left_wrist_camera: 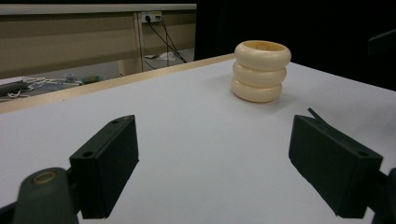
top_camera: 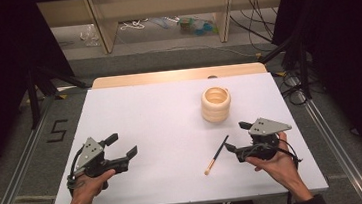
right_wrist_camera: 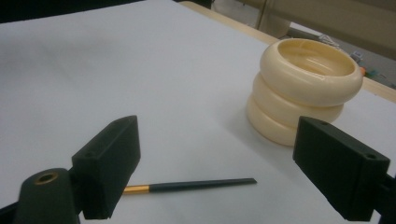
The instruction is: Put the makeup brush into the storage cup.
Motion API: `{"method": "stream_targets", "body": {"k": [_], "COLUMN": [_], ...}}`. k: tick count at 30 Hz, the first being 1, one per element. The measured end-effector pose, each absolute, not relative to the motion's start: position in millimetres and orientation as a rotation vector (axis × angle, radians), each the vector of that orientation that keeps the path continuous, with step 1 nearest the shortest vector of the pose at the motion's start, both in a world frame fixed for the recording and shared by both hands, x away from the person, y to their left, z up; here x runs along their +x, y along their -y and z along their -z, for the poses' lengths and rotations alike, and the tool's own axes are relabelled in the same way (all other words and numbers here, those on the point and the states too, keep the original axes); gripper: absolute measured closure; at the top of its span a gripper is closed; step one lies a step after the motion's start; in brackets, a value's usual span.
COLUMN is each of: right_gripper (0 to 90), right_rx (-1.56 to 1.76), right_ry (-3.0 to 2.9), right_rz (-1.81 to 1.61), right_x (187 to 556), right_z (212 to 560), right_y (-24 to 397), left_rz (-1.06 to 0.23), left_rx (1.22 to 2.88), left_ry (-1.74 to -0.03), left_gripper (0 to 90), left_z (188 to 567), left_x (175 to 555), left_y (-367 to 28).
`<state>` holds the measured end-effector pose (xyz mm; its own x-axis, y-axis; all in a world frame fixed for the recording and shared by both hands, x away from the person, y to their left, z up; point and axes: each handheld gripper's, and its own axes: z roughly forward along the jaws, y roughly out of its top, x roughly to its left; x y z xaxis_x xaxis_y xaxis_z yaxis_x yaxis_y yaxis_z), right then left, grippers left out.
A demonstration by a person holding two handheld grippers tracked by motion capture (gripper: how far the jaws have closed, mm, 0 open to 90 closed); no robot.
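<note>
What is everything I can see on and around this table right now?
Ringed holder: one, cream, upright, table's far right part.
Brush: one, dark handle with tan end, flat on the table, just left of the right gripper.
Table: one, white top, wooden far edge.
Floor clutter: several items, mixed colours, beyond the table.
Left gripper: one, black, jaws open, holding nothing.
Right gripper: one, black, jaws open, holding nothing.

A white table carries a cream ringed holder and, near it, a dark brush
</note>
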<state>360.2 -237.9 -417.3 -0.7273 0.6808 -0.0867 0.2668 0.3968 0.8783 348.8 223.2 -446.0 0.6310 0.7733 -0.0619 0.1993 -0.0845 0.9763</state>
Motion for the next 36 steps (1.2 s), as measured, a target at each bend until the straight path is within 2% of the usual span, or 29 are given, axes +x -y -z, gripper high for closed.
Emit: {"method": "stream_targets", "body": {"k": [19, 36], "right_gripper": [18.4, 18.9], "right_rx": [0.624, 0.532], "right_ry": [-2.523, -2.68], "right_rz": [-1.069, -0.901], "right_x": [398, 414], "right_z": [408, 423], "right_y": [218, 201], "left_rz": [-0.58, -0.577], "left_rx": [1.631, 1.634], "left_ry": [-0.828, -0.828], "left_gripper": [15.8, 15.7], "left_z": [446, 446], "left_x": [348, 349], "left_y": [-223, -223]}}
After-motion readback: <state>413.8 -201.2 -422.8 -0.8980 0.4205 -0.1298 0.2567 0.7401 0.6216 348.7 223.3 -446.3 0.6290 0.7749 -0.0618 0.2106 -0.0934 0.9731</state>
